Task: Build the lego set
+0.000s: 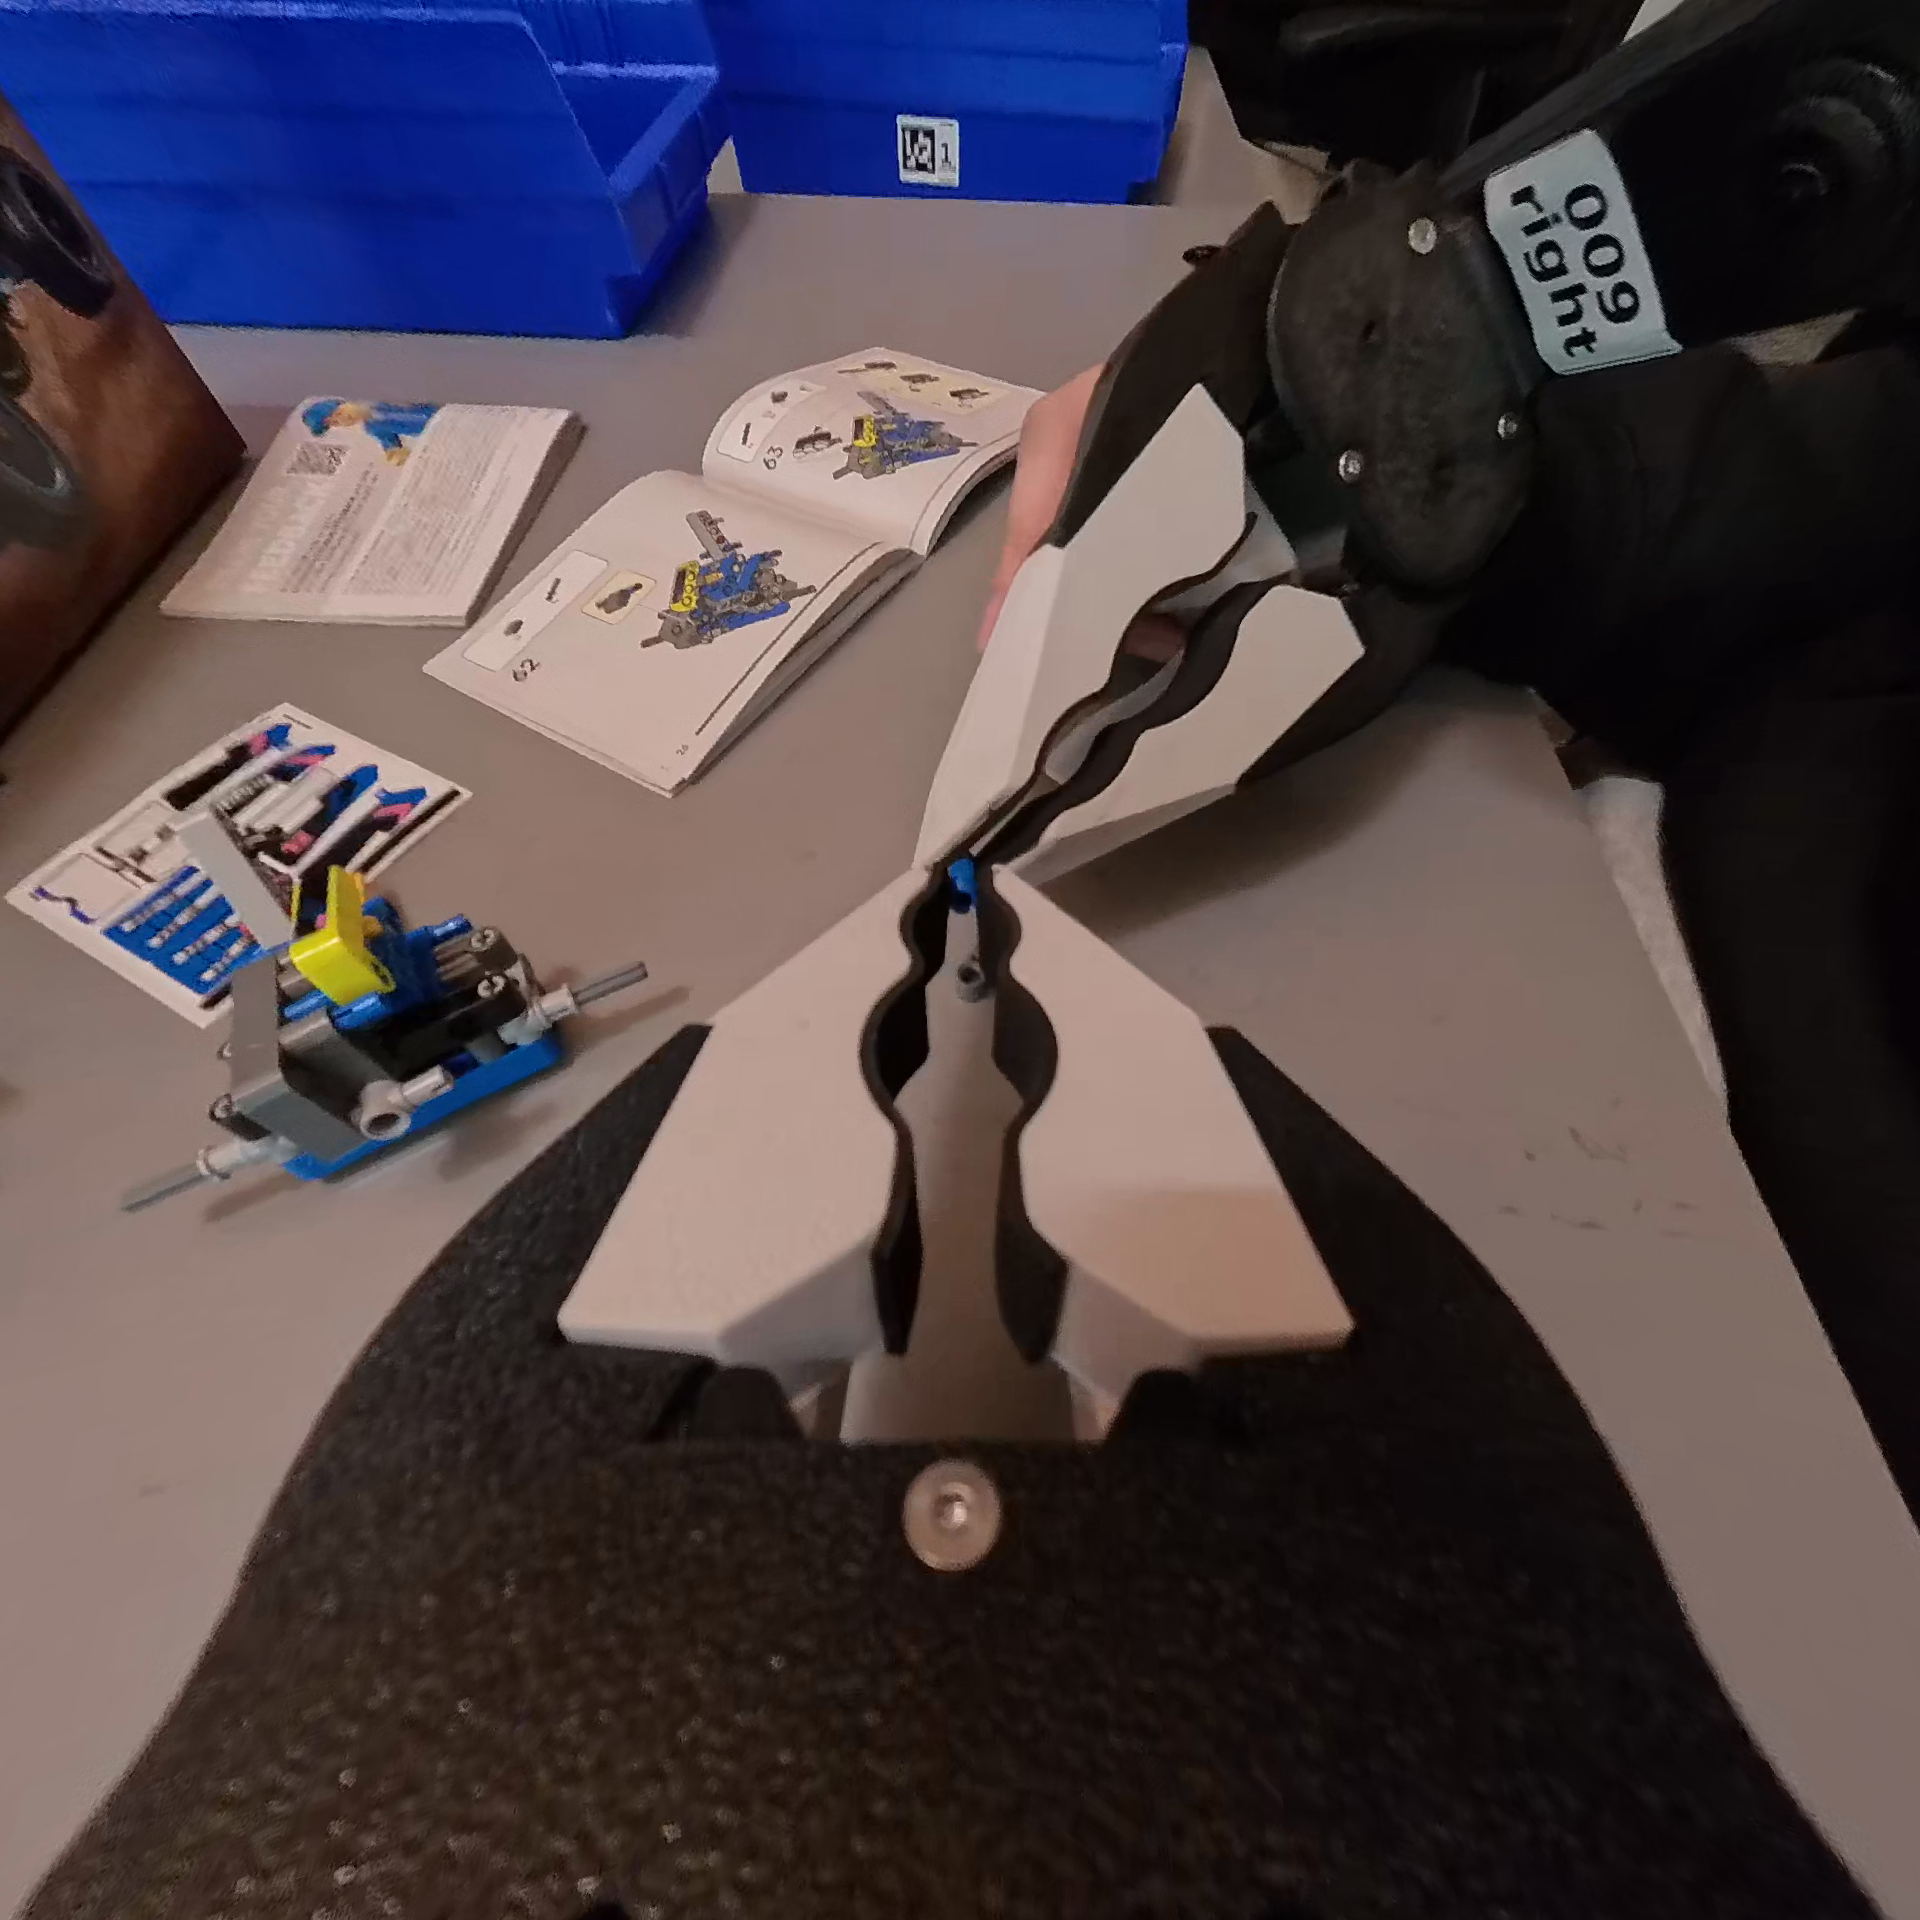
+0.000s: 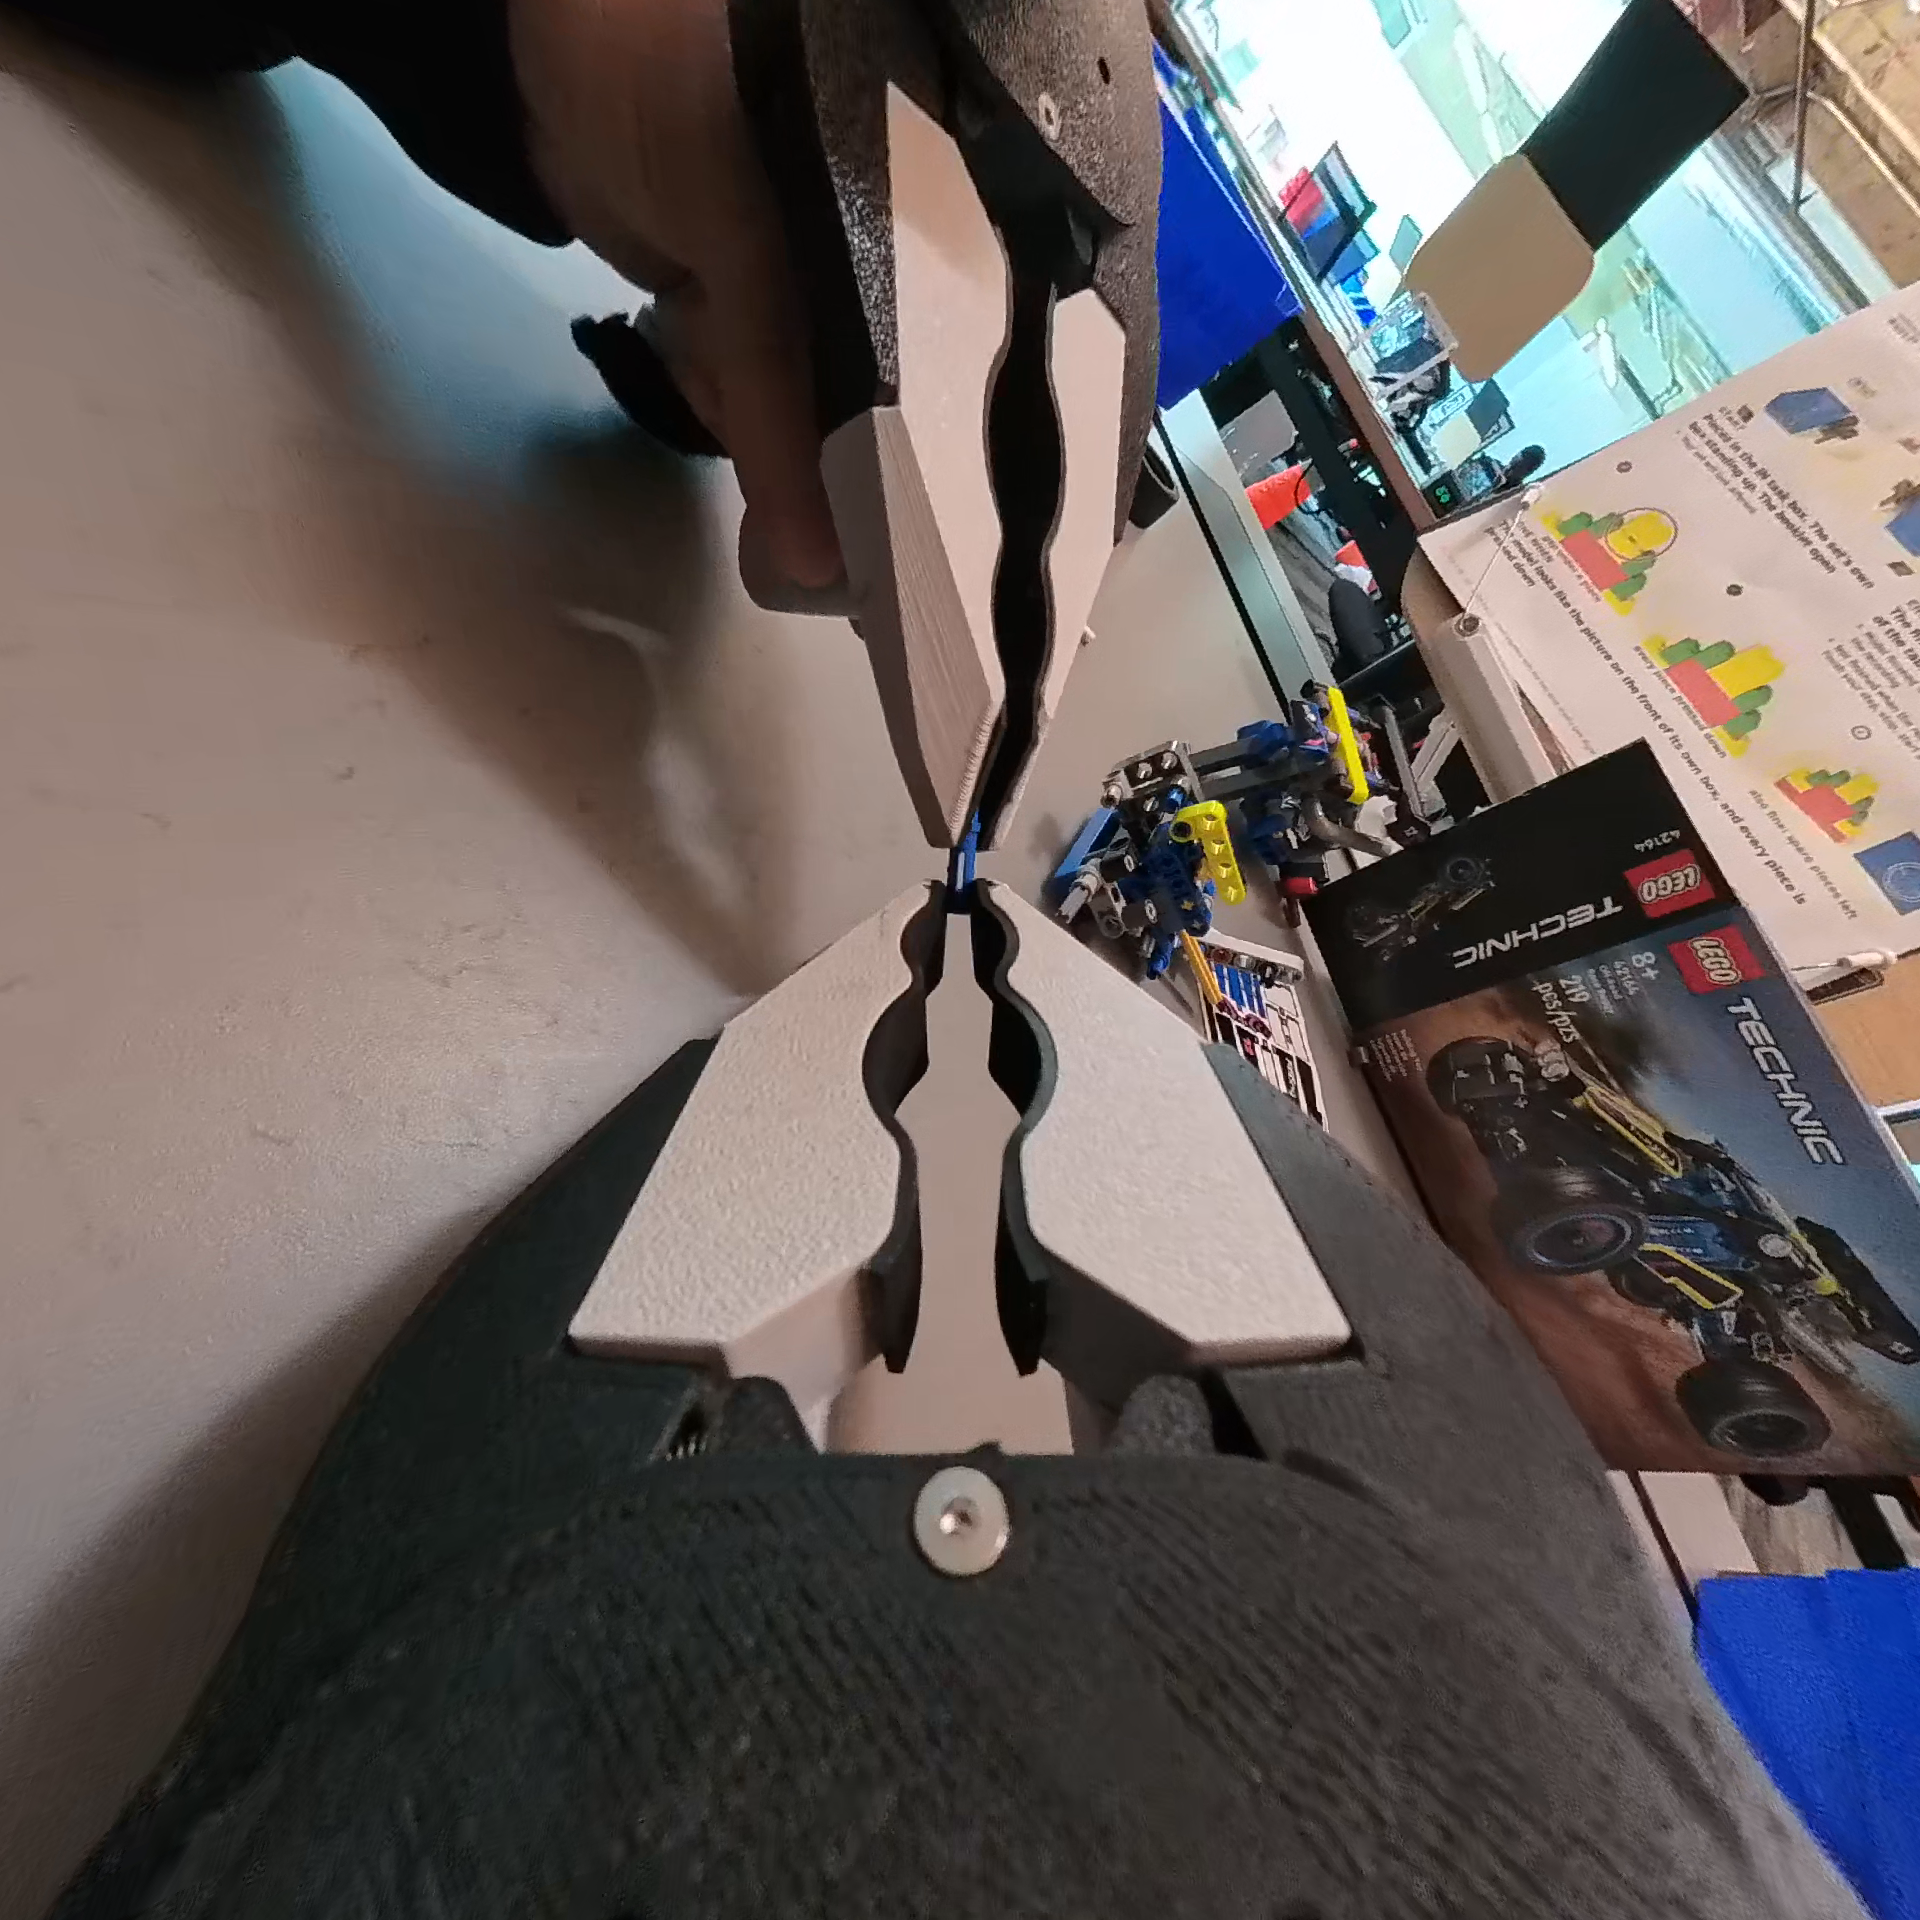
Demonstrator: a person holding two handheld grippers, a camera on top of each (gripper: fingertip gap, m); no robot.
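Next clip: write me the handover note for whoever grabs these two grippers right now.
Left gripper: shut on the blue pin, a small grey connector between its fingers.
Right gripper: shut on the same pin, tip to tip with the left.
Partly built model sits on the grey table, left of the grippers, over the sticker sheet. Open instruction booklet lies beyond.
Done: chassis partly assembled.
Left: join pin and connector, fit to model, continue.

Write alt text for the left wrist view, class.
Two grippers meet tip to tip over a grey table, the left gripper and right gripper pinching a small blue pin. A part-built model sits left.
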